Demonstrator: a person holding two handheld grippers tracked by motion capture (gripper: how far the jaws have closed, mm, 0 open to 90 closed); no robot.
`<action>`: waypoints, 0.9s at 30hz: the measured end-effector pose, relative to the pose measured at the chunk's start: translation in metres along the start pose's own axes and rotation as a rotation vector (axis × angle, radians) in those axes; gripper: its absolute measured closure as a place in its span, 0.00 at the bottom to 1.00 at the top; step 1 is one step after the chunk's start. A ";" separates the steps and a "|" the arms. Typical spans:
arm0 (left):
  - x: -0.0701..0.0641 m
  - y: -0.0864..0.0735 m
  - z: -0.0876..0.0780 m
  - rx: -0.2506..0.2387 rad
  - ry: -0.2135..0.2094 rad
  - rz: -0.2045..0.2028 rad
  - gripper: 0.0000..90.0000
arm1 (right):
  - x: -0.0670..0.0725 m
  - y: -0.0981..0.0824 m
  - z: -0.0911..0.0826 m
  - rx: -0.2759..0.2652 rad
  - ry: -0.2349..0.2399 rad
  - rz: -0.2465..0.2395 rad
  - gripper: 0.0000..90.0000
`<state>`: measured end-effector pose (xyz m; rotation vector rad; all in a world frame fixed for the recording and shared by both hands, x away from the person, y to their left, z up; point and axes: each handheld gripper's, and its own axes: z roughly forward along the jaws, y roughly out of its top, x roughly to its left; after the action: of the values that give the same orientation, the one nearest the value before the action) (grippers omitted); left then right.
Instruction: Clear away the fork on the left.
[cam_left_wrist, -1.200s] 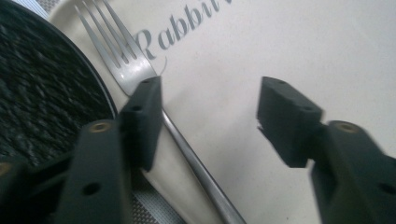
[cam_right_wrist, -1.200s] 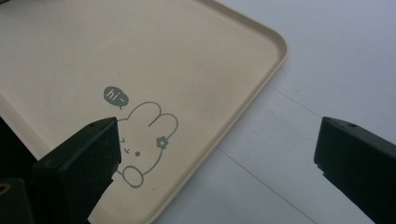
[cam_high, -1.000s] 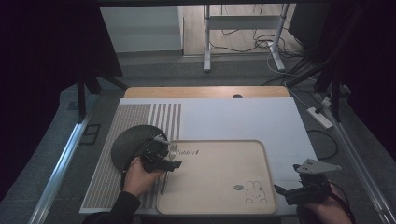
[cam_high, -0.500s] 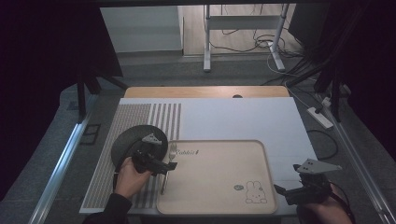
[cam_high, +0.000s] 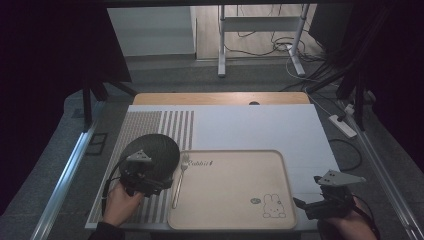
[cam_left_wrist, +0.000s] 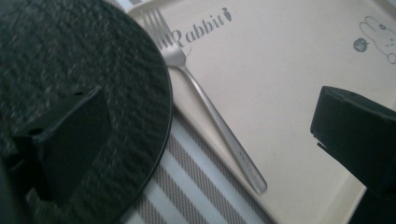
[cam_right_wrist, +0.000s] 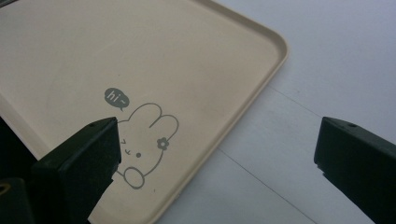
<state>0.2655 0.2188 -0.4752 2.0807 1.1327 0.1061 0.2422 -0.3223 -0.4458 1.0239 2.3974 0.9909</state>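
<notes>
A beige rabbit-print tray (cam_high: 235, 200) lies on the table in front of me. A metal fork (cam_high: 179, 182) rests along its left rim, tines pointing away. In the left gripper view the fork (cam_left_wrist: 219, 126) runs between my wide-apart jaws without touching either. A black round plate (cam_high: 155, 150) sits just left of the tray. My left gripper (cam_high: 150, 184) hovers open over the plate's near edge, left of the fork. My right gripper (cam_high: 312, 206) is open at the tray's near right corner (cam_right_wrist: 261, 79), with nothing between its jaws.
A grey-and-white striped placemat (cam_high: 145, 125) lies under the plate, and a white mat (cam_high: 260, 127) covers the rest of the table. A wooden strip (cam_high: 220, 98) runs along the far edge. Cables and a power strip (cam_high: 342, 125) lie on the floor at the right.
My left gripper has drawn back to the left and toward the person, off the tray. The fork it carried now lies on the tray's left rim. The right gripper has stayed put.
</notes>
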 end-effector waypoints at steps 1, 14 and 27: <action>0.000 -0.002 -0.003 -0.007 0.006 0.002 0.00 | 0.000 0.000 0.000 0.000 0.000 0.000 0.01; -0.009 -0.031 -0.036 -0.100 0.083 0.018 0.00 | -0.002 0.000 0.000 -0.004 -0.007 0.022 0.01; -0.013 -0.051 -0.053 -0.149 0.121 -0.006 0.00 | -0.005 -0.001 -0.002 -0.028 -0.010 0.064 0.01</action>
<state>0.2018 0.2563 -0.4671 1.9606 1.1658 0.3077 0.2440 -0.3279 -0.4448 1.0991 2.3493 1.0353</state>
